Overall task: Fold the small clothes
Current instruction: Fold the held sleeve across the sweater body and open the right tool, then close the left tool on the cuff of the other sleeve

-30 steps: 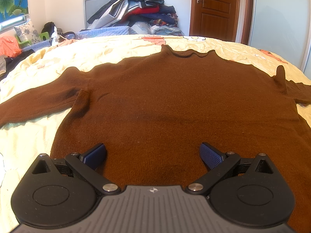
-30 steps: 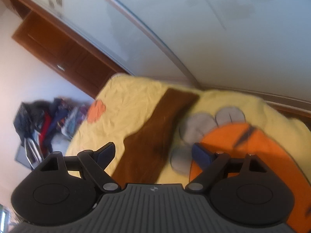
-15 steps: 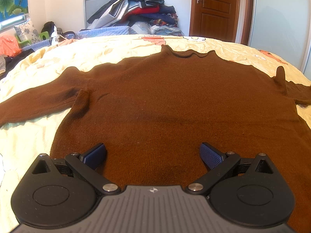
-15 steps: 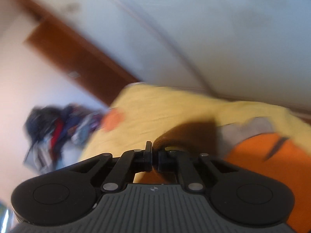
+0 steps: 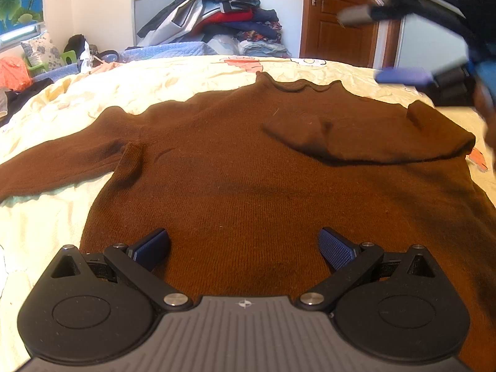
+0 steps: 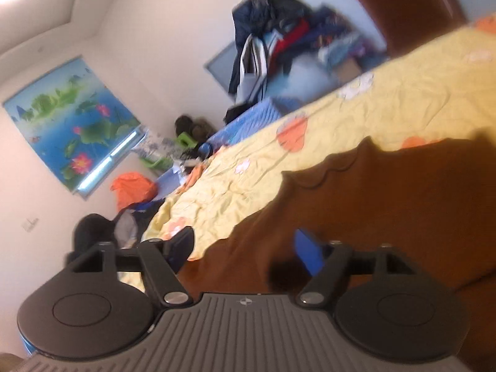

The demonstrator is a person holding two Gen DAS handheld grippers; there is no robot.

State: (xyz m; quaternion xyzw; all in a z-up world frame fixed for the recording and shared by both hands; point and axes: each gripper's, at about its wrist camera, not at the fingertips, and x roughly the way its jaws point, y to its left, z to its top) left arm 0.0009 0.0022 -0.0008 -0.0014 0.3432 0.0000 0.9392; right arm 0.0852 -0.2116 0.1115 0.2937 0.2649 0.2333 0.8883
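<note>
Here the brown sweater lies collar-away, lengthwise.

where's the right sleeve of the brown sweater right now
In the left wrist view the right sleeve lies folded across the chest of the brown sweater, on the picture's right, just below the collar and under the opening, empty right tongs.

One dark brown knitted sweater lies on one pale yellow flower-printed bedspread. Two black two-finger grippers are in view: the left gripper near, the right gripper far right. One heap of mixed clothes and one brown wooden door stand at the far side.
</note>
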